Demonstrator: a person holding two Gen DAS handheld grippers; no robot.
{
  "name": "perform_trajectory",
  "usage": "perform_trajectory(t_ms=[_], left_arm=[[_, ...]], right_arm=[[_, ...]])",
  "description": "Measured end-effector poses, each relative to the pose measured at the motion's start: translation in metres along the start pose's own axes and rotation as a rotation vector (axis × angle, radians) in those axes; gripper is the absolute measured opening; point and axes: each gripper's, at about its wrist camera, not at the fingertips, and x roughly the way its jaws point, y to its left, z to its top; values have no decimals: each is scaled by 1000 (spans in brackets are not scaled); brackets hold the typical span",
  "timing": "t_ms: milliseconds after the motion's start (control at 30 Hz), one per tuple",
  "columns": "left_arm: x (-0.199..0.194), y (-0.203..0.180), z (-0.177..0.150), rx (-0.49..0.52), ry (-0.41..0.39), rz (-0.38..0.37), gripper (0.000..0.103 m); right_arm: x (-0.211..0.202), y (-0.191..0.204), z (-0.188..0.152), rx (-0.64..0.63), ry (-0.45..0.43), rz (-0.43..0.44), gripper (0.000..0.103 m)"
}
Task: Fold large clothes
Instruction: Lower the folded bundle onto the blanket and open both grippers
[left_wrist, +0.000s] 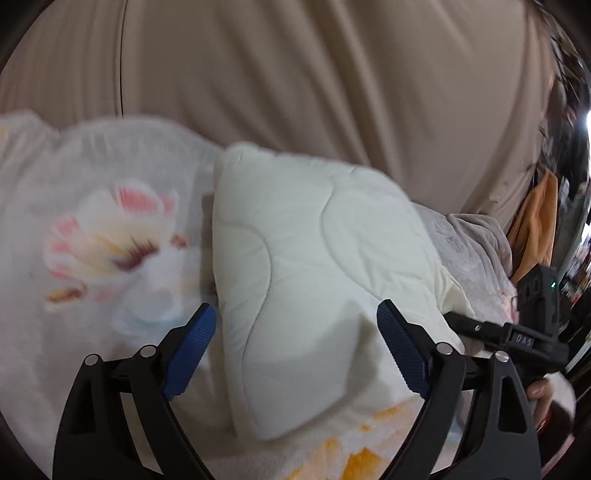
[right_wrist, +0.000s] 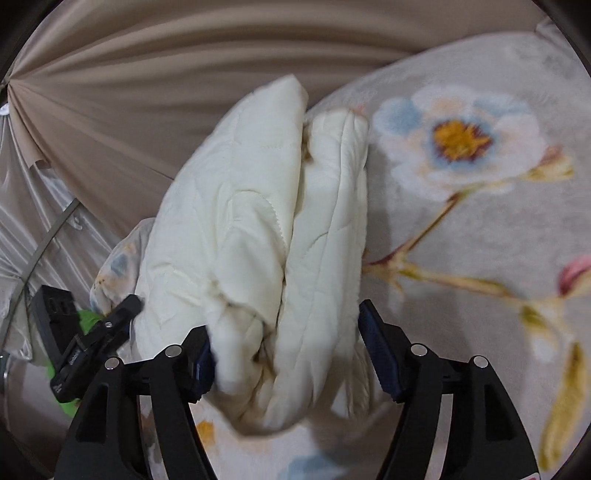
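A cream quilted garment (left_wrist: 306, 266) lies folded in a thick bundle on a floral blanket (left_wrist: 92, 229). My left gripper (left_wrist: 295, 332) is open, its blue pads (left_wrist: 192, 350) standing either side of the bundle's near end without pinching it. In the right wrist view the same garment (right_wrist: 266, 240) shows as stacked folded layers. My right gripper (right_wrist: 284, 339) is open wide, with the bundle's near end between its pads (right_wrist: 380, 358). The other gripper's black body shows at the right edge of the left wrist view (left_wrist: 517, 332) and at the left of the right wrist view (right_wrist: 88, 339).
A beige curtain (left_wrist: 332, 74) hangs behind the bed. The floral blanket (right_wrist: 480, 221) spreads to the right. Orange cloth (left_wrist: 535, 229) hangs at the far right. Something green (right_wrist: 81, 321) lies by the bed's left side, with a metal rod (right_wrist: 48, 236) near it.
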Motion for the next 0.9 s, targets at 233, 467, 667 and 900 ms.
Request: perform_trajectory(t_ms=[233, 467, 667, 900], left_arm=[[-46, -35, 44, 9, -88, 81, 92], [-11, -56, 57, -43, -53, 159, 92], [36, -40, 31, -64, 57, 247, 92], [61, -18, 4, -146, 99, 165, 98]], right_arm=[[-53, 72, 55, -169, -177, -111, 45], [2, 131, 102, -298, -118, -156, 2], [77, 101, 94, -323, -13, -301, 0], [100, 51, 62, -297, -22, -299, 0]])
